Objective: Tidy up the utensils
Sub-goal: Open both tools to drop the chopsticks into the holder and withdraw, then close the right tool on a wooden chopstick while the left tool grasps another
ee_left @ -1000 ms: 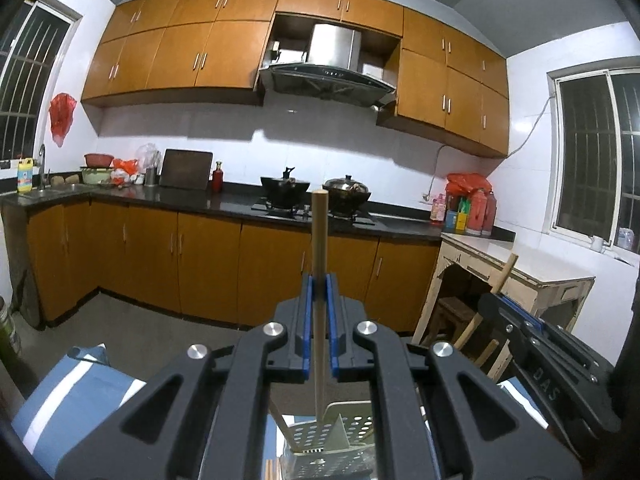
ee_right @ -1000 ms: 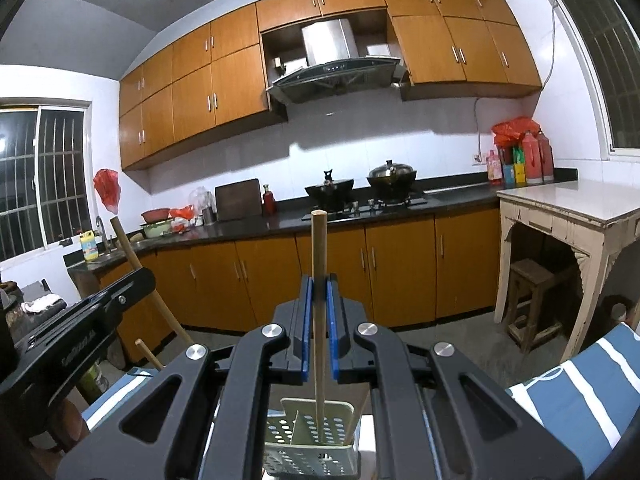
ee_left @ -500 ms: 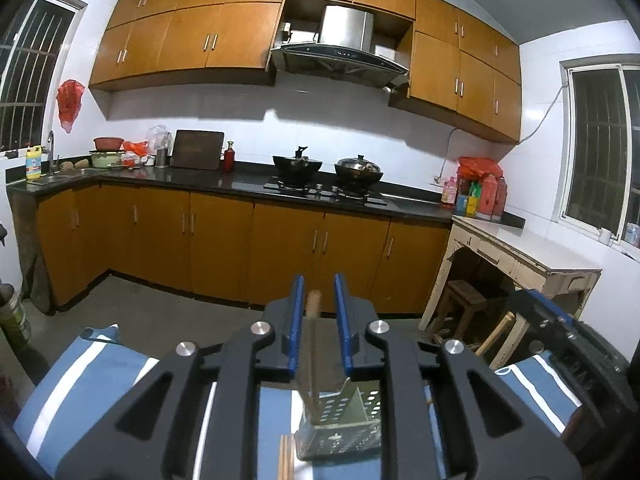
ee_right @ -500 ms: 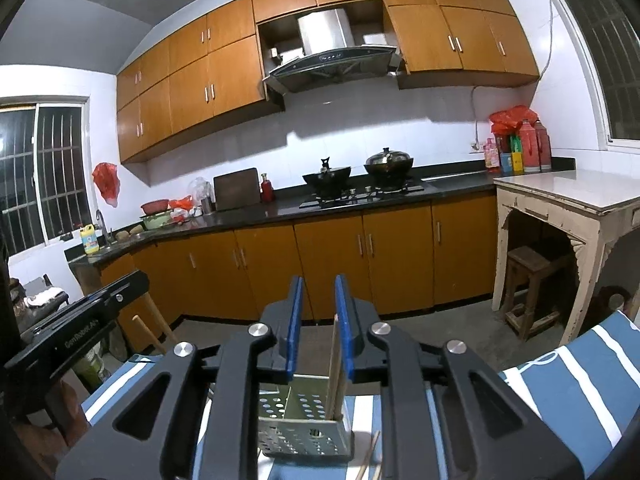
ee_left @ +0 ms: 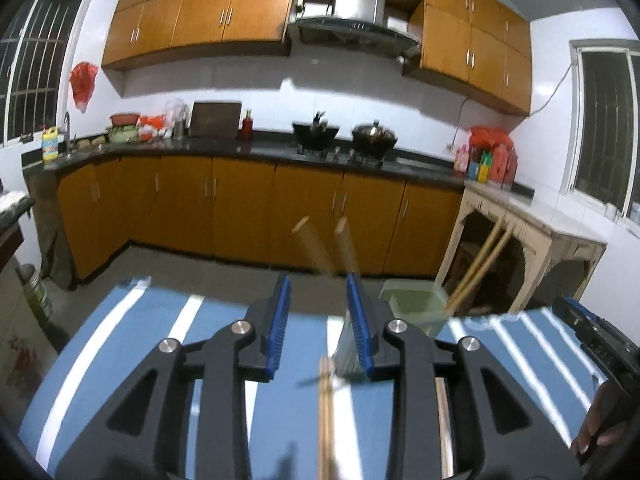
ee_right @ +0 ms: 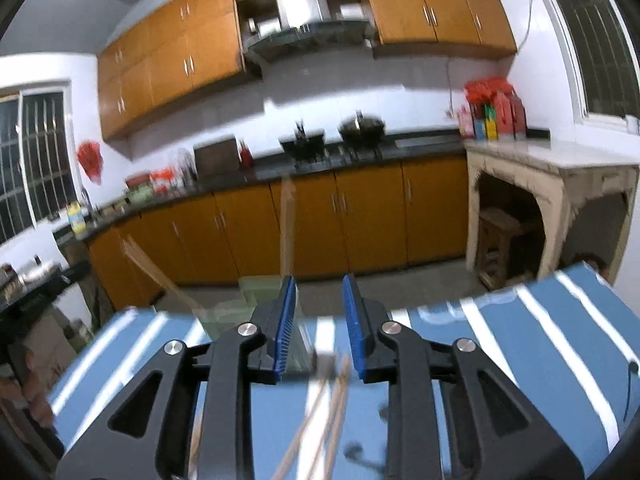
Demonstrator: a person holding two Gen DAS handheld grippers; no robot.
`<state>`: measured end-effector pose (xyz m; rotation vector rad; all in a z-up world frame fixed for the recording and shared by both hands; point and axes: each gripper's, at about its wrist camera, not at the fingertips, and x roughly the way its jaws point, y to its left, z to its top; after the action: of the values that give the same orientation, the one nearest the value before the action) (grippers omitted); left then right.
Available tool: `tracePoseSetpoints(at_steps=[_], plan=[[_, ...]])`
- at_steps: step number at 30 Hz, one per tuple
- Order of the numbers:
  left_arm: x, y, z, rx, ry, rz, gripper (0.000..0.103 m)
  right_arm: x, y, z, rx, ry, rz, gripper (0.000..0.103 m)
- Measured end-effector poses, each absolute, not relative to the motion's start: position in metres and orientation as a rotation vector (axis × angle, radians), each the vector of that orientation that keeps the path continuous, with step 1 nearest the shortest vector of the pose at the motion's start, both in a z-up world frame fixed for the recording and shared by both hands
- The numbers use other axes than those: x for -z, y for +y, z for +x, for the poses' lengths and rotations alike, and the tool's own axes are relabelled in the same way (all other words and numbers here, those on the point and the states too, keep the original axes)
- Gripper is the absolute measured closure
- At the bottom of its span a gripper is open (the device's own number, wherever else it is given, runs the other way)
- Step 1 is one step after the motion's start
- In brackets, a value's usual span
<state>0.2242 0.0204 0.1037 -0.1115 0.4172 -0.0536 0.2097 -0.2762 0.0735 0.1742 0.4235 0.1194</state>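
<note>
**Releasing chopsticks at the holder**

Opening, left tool (ee_left: 320, 316) and right tool (ee_right: 318, 316) grip nothing. Loose chopsticks (ee_right: 320, 412) lie before the green holder (ee_left: 416, 306); others stand inside. Risk: bumping could tip it. Beyond the holder: striped blue tabletop (ee_left: 132, 352), then orange cabinets (ee_left: 240, 204).
</note>
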Motion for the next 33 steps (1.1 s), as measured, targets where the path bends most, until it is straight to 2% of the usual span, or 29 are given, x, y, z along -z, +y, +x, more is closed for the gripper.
tracePoseSetpoints(at_steps=[8,12,23,25,27,33], plan=[[-0.012,0.040,0.211,0.025,0.623,-0.126,0.073,0.026,-0.269,0.209,-0.124,0.710,0.218,0.077],[0.017,0.045,0.210,0.028,0.702,-0.155,0.073,0.051,-0.264,0.202,-0.136,0.775,0.227,0.077],[0.055,0.029,0.211,0.092,0.810,-0.153,0.073,0.075,-0.244,0.204,-0.149,0.850,0.149,0.077],[0.058,0.026,0.212,0.100,0.821,-0.150,0.073,0.082,-0.243,0.204,-0.131,0.873,0.130,0.080],[0.060,0.025,0.213,0.114,0.831,-0.153,0.073,0.082,-0.246,0.203,-0.109,0.863,0.115,0.094],[0.070,0.018,0.218,0.162,0.871,-0.142,0.075,0.083,-0.280,0.207,0.002,0.866,0.196,0.095]])
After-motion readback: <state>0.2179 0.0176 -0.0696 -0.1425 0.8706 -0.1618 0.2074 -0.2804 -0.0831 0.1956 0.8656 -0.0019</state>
